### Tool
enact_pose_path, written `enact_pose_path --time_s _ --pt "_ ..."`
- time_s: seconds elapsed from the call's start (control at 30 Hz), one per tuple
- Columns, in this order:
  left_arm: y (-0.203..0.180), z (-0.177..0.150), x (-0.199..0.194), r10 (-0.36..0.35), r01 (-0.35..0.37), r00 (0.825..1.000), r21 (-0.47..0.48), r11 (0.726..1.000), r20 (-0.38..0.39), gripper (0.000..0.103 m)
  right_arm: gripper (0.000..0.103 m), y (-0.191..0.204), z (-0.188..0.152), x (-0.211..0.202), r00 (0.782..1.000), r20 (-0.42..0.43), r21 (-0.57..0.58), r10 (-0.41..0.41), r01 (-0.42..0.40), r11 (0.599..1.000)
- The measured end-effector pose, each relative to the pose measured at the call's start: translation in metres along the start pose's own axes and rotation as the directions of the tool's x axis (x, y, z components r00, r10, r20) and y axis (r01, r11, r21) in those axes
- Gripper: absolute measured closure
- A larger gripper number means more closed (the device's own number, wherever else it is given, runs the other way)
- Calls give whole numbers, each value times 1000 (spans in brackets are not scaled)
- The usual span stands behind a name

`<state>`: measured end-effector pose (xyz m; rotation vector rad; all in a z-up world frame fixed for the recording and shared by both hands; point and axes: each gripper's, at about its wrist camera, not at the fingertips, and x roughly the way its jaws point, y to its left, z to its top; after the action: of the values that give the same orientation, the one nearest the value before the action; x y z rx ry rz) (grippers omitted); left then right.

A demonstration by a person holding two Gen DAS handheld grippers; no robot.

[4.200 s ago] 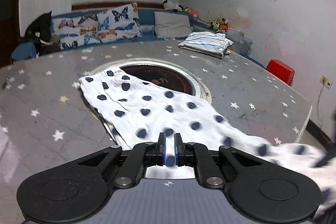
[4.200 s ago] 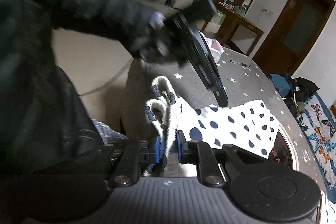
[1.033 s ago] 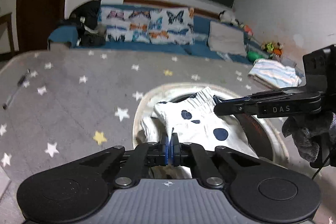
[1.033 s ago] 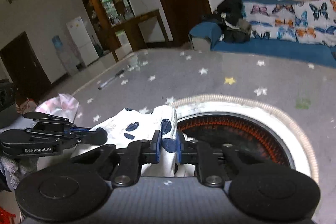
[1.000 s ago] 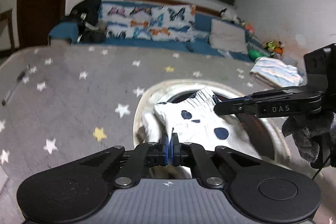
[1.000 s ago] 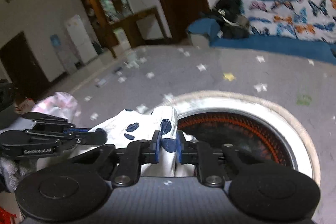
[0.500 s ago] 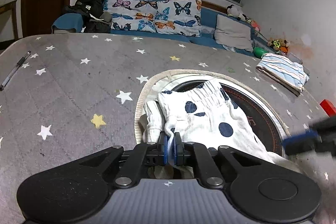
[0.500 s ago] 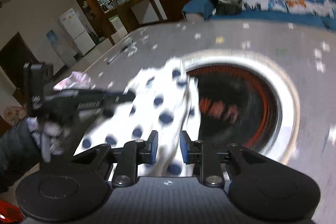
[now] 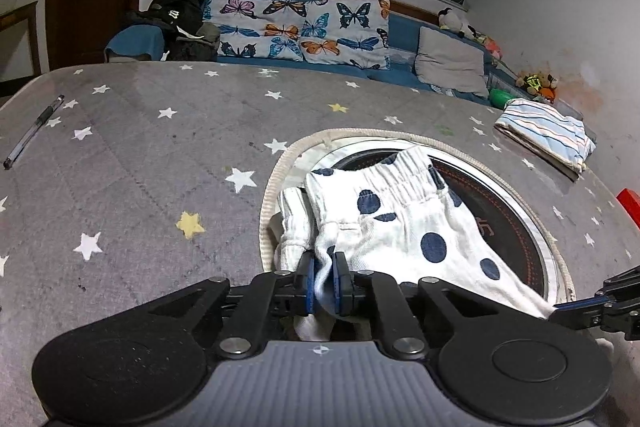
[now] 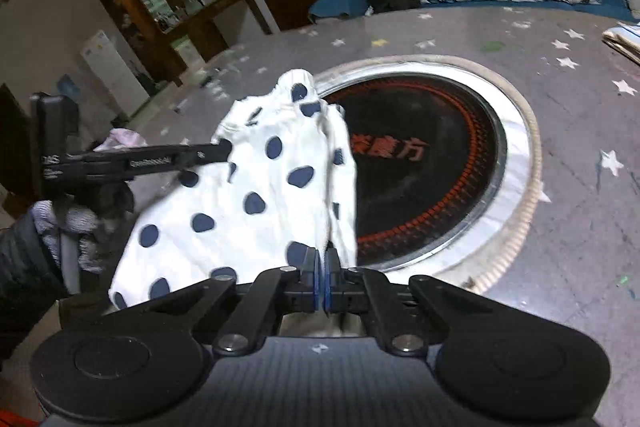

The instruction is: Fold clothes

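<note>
Ur left tongs (image 9: 323, 281) opening, spotty pants (image 9: 400, 223) cloth btwn pads. Right tongs (image 10: 322, 277) pinch pants hem. Let go too soon: fold flops onto hot-plate ring (image 10: 520, 147) ahead.

White shorts (image 9: 404, 223) with navy dots — grey tablecloth (image 9: 160, 147) with white, yellow stars.
</note>
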<state>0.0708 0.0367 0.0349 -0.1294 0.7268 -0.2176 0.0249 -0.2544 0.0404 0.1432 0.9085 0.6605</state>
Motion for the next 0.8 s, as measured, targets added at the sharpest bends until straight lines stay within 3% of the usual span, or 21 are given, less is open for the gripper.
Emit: enact_pose_path --time_s 0.13,0.2,0.3,0.4,0.47,0.6,0.67,0.8 --pt "-6 4 -22 26 -27 998 16 1000 61 71 95 11 13 -11 996 82 -52 -29 33 998" --pt "-12 5 -35 28 -31 994 23 999 103 71 95 22 24 -10 994 107 -92 -3 13 996" --pt "-24 1 -48 -39 36 993 37 999 111 73 95 37 35 1 993 113 -148 33 -16 989" --pt "-35 -10 -46 -117 114 992 64 991 51 81 95 51 39 22 995 81 -189 55 -38 981" --pt "-37 -19 -40 -132 131 991 77 988 8 85 95 60 38 38 997 51 -223 66 -53 973" --pt "-33 -31 -28 -114 116 993 71 991 -29 92 95 65 32 58 1000 15 -310 -9 13 951" --pt "-28 -33 -25 -116 117 993 53 992 -32 94 97 56 28 63 997 2 -317 -71 68 946" --pt "-26 -33 -27 -118 119 993 40 992 -26 93 100 42 26 54 993 26 -301 -116 119 946"
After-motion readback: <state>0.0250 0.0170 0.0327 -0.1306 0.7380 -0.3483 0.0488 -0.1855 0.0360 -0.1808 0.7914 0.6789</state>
